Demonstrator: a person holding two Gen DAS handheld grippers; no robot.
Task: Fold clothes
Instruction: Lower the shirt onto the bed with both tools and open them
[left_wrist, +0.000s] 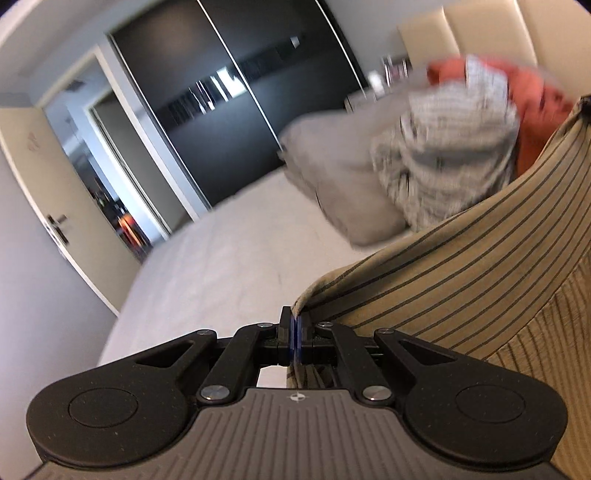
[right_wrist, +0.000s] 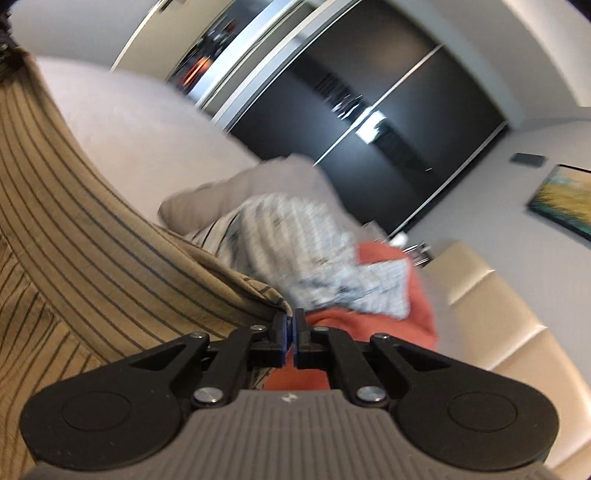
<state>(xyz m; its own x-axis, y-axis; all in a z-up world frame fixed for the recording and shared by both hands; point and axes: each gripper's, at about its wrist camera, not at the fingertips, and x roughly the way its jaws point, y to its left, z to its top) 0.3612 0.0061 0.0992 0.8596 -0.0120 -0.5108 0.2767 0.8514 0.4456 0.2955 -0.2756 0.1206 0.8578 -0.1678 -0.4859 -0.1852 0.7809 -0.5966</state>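
Note:
A tan garment with thin dark stripes stretches between both grippers above the bed. My left gripper is shut on one corner of it, and the cloth runs off to the right. In the right wrist view the same striped garment fills the left side, and my right gripper is shut on its other corner. Beyond the cloth lies a blurred heap: a grey-white checked garment and an orange-red one.
The pale bedspread spreads out to the left of the heap. A grey pillow leans against the heap. A padded cream headboard backs the bed. Dark sliding wardrobe doors and an open doorway stand beyond.

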